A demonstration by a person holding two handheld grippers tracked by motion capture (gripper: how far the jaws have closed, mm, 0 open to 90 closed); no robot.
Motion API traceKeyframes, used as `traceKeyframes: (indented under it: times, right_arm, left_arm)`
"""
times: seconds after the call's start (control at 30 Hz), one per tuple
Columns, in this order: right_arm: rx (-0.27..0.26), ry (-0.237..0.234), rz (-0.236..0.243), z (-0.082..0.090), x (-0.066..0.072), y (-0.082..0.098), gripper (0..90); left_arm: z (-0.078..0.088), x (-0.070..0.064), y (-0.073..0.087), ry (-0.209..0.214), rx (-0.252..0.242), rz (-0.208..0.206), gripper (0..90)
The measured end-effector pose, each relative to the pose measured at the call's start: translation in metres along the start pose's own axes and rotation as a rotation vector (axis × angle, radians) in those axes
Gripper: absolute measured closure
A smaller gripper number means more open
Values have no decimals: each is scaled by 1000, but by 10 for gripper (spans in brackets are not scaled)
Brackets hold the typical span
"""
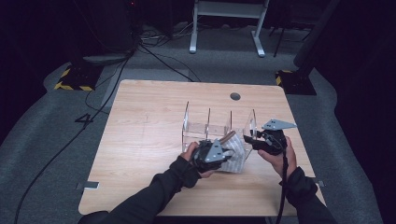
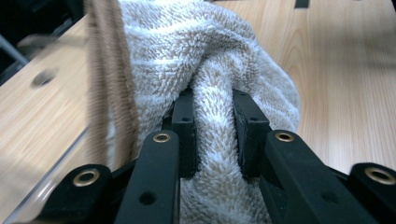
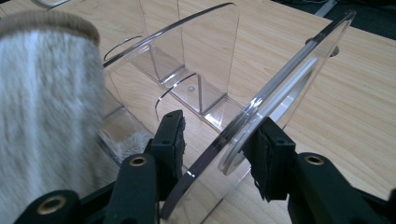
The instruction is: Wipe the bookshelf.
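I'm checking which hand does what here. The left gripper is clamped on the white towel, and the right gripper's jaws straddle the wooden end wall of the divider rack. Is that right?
Not quite: the wall is clear plastic, not wooden. The right gripper view shows the right gripper with its jaws either side of the clear divider rack end wall. The left gripper is indeed clamped on the white towel.

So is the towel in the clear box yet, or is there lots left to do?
Partly. Already done: the left gripper has its fingers pinched on the white towel. In hand: the towel hangs at the near edge of the clear divided organizer, while the right gripper straddles the organizer's end wall. Left: pushing the towel down into a compartment and letting go.
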State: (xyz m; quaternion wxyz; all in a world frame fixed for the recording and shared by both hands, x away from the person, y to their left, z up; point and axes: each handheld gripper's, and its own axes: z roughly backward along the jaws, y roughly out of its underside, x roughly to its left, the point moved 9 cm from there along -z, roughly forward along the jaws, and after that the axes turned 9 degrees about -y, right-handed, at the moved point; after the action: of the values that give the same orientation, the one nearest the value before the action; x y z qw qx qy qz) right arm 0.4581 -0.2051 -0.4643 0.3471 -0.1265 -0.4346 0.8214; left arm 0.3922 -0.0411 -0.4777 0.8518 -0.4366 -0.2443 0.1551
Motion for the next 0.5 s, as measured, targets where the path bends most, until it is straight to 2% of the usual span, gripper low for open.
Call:
traceKeyframes:
  times: [0.1, 0.23, 0.3, 0.43, 0.5]
  right_arm:
    - [6, 4, 6, 0, 0, 0, 585]
    - [8, 15, 11, 0, 0, 0, 580]
    - [11, 20, 15, 1, 0, 0, 578]
    - [14, 29, 16, 1, 0, -1, 576]
    - [13, 34, 19, 1, 0, -1, 569]
  left_arm:
    - [23, 14, 12, -9, -2, 36, 743]
    - [53, 29, 31, -57, 13, 53, 743]
    - [65, 35, 42, -64, 21, 81, 743]
    - [80, 40, 60, -73, 32, 130, 741]
    - [83, 40, 69, -78, 53, 130, 740]
